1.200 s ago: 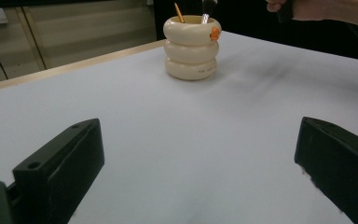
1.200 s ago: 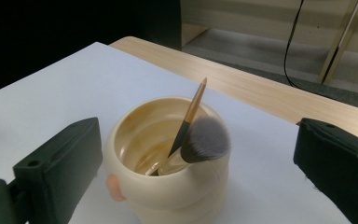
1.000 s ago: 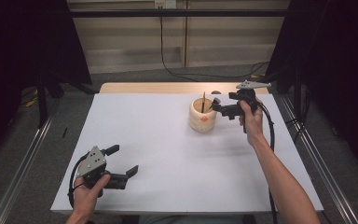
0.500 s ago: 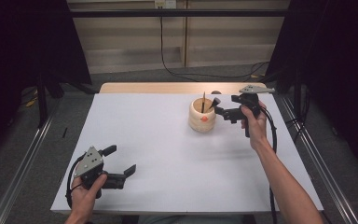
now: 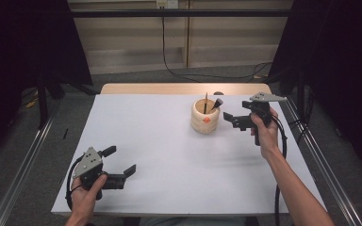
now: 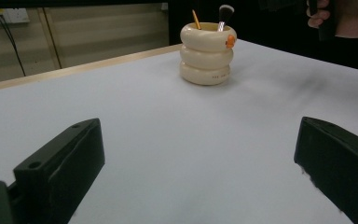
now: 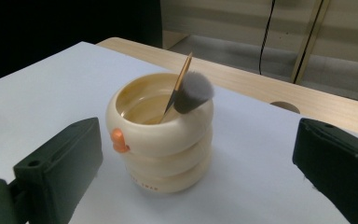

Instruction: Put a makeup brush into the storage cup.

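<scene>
A: How far along does the work look?

B: Close to done, by appearance: a makeup brush (image 7: 193, 93) and a thin stick (image 7: 179, 83) stand inside the cream ringed holder (image 5: 205, 117), toward the worktop's (image 5: 160, 141) far side.

A: And the grippers?

B: The right gripper (image 5: 235, 121) hovers just beside the holder, jaws apart and empty. The left gripper (image 5: 120, 165) rests well away from it, jaws also apart.

Holder (image 6: 205, 53) lowest ring: small dark print, too small and blurred to read.
Same print, right gripper view: a short line of letters low on holder, illegible.
Orange mark (image 7: 118, 139) on top ring: a plain knob, no lettering.
Elsewhere: no readable text, brand or number.
</scene>
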Demonstrator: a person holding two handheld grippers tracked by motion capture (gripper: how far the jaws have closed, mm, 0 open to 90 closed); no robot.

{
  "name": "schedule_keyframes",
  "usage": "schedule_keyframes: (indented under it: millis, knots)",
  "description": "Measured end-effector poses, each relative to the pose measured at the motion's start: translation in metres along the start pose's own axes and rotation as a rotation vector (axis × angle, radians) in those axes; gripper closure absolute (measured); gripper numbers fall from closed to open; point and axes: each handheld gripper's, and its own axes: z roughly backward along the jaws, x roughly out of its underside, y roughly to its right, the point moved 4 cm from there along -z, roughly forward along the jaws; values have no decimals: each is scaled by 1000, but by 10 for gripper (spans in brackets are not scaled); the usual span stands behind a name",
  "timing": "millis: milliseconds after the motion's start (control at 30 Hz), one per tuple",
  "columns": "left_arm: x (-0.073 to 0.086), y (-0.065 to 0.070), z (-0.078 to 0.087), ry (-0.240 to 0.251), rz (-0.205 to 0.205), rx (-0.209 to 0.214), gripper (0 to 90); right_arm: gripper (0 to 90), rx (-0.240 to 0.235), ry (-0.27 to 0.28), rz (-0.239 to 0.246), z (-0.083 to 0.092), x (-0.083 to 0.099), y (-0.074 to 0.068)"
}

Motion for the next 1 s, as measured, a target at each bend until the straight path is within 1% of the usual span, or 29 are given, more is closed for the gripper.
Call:
schedule_keyframes:
  millis: [67, 133, 267, 333, 433, 533, 600, 667, 700, 767, 867, 1000]
  knots:
    - [0, 0, 0, -1, -5, -1, 16, 12, 1, 3, -3, 3, 2, -1]
    - [0, 1, 1, 2, -5, 2, 16, 11, 8, -6, -4, 7, 6, -2]
    - [0, 1, 2, 2, -3, 0, 16, 9, 2, 7, -15, 14, 9, -4]
    - [0, 1, 2, 0, 3, -2, 16, 10, 4, 16, -7, 19, 11, -7]
    - [0, 1, 2, -2, -4, -8, 16, 12, 7, 22, 0, 25, 14, -12]
    - [0, 1, 3, 0, -7, -12, 16, 11, 11, 12, 22, 30, 16, -17]
    - [0, 1, 3, 0, -7, -15, 16, 14, 21, 34, 21, 33, 17, -20]
    - [0, 1, 3, -2, -13, -16, 16, 11, 9, 39, 21, 37, 18, -24]
    - [0, 2, 3, 0, -7, -17, 16, 11, 6, 38, 22, 38, 20, -25]
    - [0, 1, 3, -1, -12, -16, 17, 11, 0, 25, 33, 41, 24, -27]
    - [0, 1, 4, 2, -15, -23, 16, 14, 5, 27, 33, 44, 29, -29]
    - [0, 2, 4, 0, -18, -21, 16, 14, 5, 21, 41, 51, 37, -34]
